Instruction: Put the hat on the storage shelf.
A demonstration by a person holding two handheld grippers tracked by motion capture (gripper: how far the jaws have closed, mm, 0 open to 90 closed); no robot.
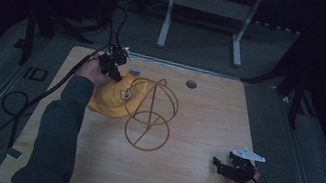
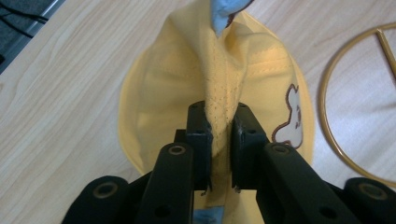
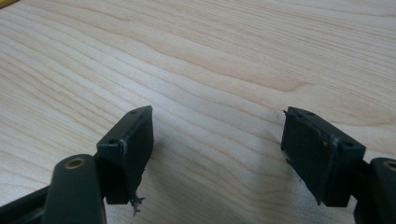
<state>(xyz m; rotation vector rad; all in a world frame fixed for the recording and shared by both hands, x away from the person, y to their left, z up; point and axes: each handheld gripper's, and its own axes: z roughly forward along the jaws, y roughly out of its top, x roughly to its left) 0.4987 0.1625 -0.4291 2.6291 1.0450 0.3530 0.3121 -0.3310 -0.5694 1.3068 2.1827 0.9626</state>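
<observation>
Yellow cap (image 2: 177, 98), with a bear patch on its front and a pale blue trim at its far end, lying on the far left part of the wooden worktop (image 1: 186, 177), its cloth gathered into a raised stitched fold. The left claw (image 2: 219, 135) is pinched on that fold, cloth filling the gap between its two black jaws; in the high view the same left claw (image 1: 111, 64) sits at the cap's far edge, the hand and sleeve reaching in from below. Just beside the cap, to its right, stands a gold wire stand (image 1: 149, 114) made of a flat ring base and upright hoops; the cap touches or overlaps its near hoop, though the exact contact cannot be told. The right claw (image 1: 228, 168) rests near the worktop's right front corner, well apart from cap and stand, its jaws spread wide over bare wood and holding nothing. Judged progress: the grasp on the cap is made; lifting it and setting it over the wire stand, if that is the aim, is not yet done
</observation>
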